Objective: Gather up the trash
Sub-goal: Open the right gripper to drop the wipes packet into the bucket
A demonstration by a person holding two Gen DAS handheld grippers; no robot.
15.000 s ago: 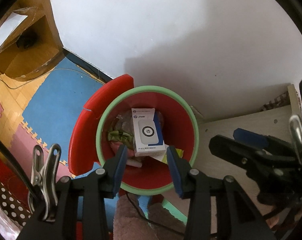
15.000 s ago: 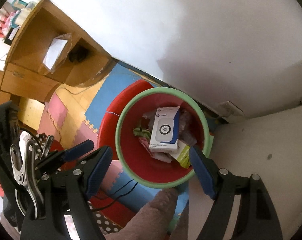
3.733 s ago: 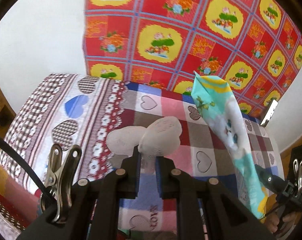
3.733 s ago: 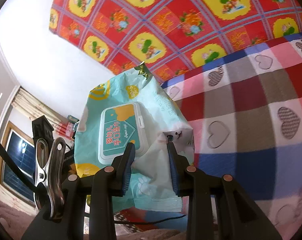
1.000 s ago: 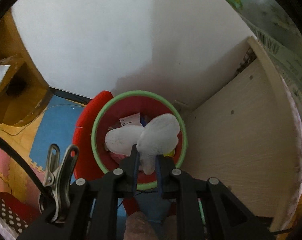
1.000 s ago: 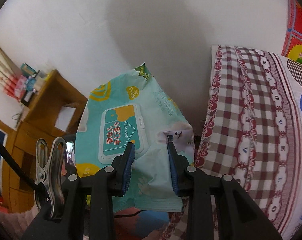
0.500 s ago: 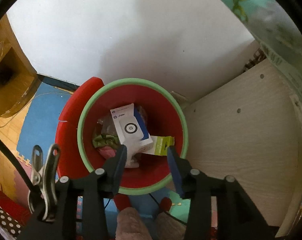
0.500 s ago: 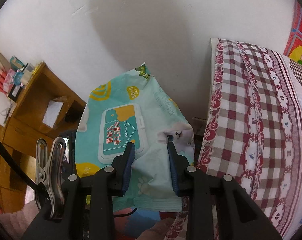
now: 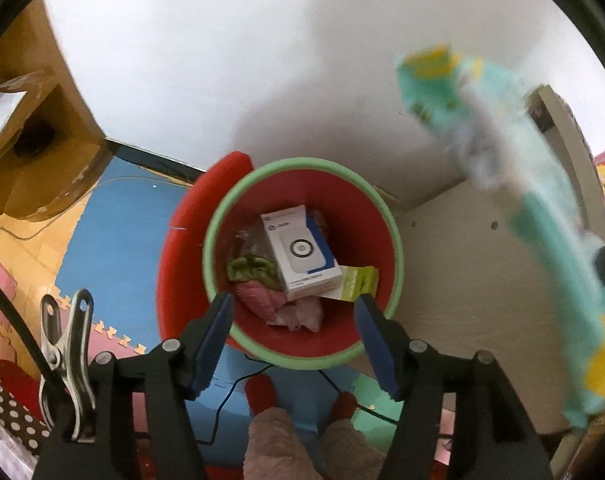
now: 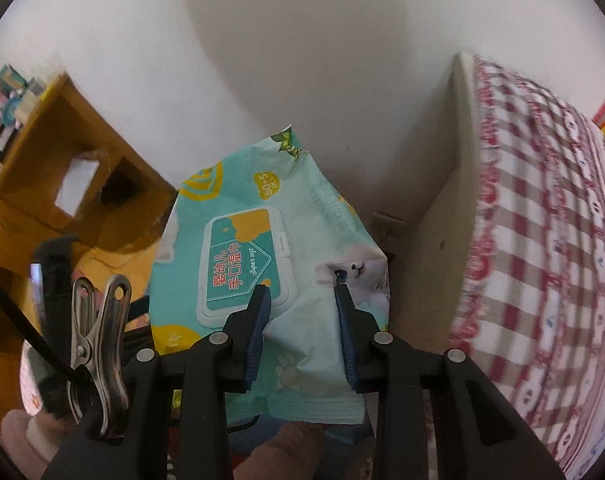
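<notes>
In the left wrist view, the left tongs pointed steeply down over a red bin with a green rim, which sat at the centre of the frame. Their jaws were opening, with nothing caught between the blue pads; only the bin's mouth showed in the gap. Inside the bin lay a white and blue box, a yellow-green carton just to its right, some green scraps to its left and pale pink crumpled paper toward the lower edge. A red lid stood against the bin's left side. The floor mat was blue at left, and a wooden cabinet filled the upper left. At the right edge a blurred teal wet-wipe pack ran diagonally from upper right to lower right, in front of a pale wooden bed panel.

In the right wrist view, the right tongs were clamped on the wet-wipe pack, the pads pressing into its lower part so that the soft wrapper creased between them. The pack stood upright at the centre of the frame, its white flap and label facing the camera. A checked red and white bed cover took the right side, the wooden cabinet the left, and a white wall the top. The bin could not be seen in this view.
</notes>
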